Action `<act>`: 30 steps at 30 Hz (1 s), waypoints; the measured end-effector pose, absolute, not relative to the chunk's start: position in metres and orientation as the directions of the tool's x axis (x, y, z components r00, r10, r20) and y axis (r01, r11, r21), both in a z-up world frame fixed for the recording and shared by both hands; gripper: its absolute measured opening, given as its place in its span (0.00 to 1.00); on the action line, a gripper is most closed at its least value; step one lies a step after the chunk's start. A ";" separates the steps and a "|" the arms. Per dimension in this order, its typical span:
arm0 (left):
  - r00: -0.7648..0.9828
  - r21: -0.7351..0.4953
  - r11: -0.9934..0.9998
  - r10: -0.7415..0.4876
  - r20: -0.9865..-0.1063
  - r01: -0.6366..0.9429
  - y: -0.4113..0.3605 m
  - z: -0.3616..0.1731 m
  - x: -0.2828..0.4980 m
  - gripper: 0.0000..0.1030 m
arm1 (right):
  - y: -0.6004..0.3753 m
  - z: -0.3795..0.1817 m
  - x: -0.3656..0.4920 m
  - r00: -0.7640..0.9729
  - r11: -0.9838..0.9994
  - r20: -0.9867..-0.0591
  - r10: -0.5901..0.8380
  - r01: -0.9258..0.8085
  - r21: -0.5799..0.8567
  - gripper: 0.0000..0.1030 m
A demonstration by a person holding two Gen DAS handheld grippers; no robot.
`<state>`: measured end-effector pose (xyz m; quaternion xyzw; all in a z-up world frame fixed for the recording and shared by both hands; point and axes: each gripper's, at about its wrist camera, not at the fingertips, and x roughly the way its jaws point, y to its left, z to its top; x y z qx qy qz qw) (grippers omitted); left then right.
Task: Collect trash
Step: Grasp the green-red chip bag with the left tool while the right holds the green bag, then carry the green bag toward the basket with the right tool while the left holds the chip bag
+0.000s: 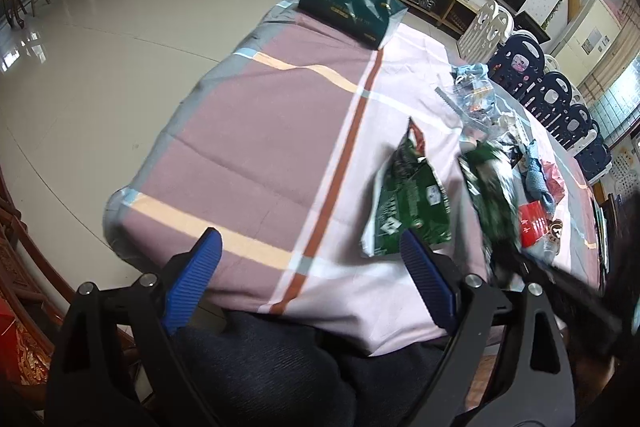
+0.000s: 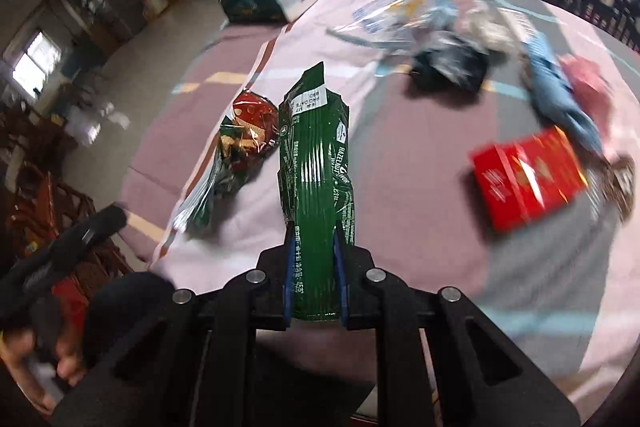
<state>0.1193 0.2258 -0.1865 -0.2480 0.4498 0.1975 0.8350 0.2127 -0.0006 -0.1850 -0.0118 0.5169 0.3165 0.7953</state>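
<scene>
right gripper [image 2: 314, 259] around green wrapper [image 2: 316, 163], lower end hidden

We've got both cams looking forward from behind each tool, angled down over the table [image 1: 248, 147] from its near edge; both catch the same flat green wrapper [image 1: 412, 203] and red box [image 2: 528, 175].

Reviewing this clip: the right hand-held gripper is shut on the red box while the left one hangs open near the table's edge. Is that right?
Not quite. In the right wrist view the right hand-held gripper is shut on the green wrapper; the red box lies untouched on the tablecloth. The left hand-held gripper does hang open near the table's edge.
</scene>
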 end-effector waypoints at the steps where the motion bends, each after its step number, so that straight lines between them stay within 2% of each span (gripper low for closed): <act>1: 0.512 -0.246 0.809 0.078 -0.856 -0.534 0.223 -0.187 0.130 0.90 | -0.012 -0.181 0.202 0.285 0.810 -0.819 0.498 -0.491 0.322 0.17; 6: 0.498 -0.257 0.857 0.000 -0.867 -0.448 0.197 -0.193 0.190 0.91 | -0.075 -0.179 0.175 0.351 0.841 -0.773 0.529 -0.343 0.419 0.17; 9: 0.437 -0.144 0.895 0.062 -0.897 -0.423 0.177 -0.210 0.217 0.91 | -0.100 -0.176 0.154 0.372 0.845 -0.762 0.529 -0.311 0.435 0.17; 10: 0.417 -0.110 0.901 0.084 -0.905 -0.420 0.172 -0.215 0.222 0.86 | -0.105 -0.175 0.149 0.378 0.847 -0.762 0.526 -0.308 0.433 0.17; 12: 0.376 -0.076 0.910 0.092 -0.922 -0.408 0.165 -0.227 0.224 0.66 | -0.115 -0.173 0.142 0.388 0.850 -0.758 0.524 -0.299 0.434 0.17; 14: 0.356 -0.089 0.913 0.065 -0.932 -0.398 0.164 -0.234 0.223 0.29 | -0.124 -0.170 0.138 0.395 0.851 -0.754 0.524 -0.284 0.442 0.17; 17: 0.393 -0.121 0.908 0.051 -0.918 -0.401 0.167 -0.230 0.213 0.18 | -0.126 -0.167 0.138 0.411 0.853 -0.748 0.522 -0.274 0.445 0.17; 21: 0.475 -0.161 0.896 0.062 -0.878 -0.414 0.171 -0.206 0.179 0.16 | -0.129 -0.163 0.134 0.442 0.857 -0.735 0.515 -0.263 0.443 0.17; 30: 0.608 -0.137 0.904 0.155 -0.779 -0.405 0.167 -0.139 0.108 0.16 | -0.115 -0.135 0.119 0.495 0.870 -0.715 0.493 -0.285 0.403 0.17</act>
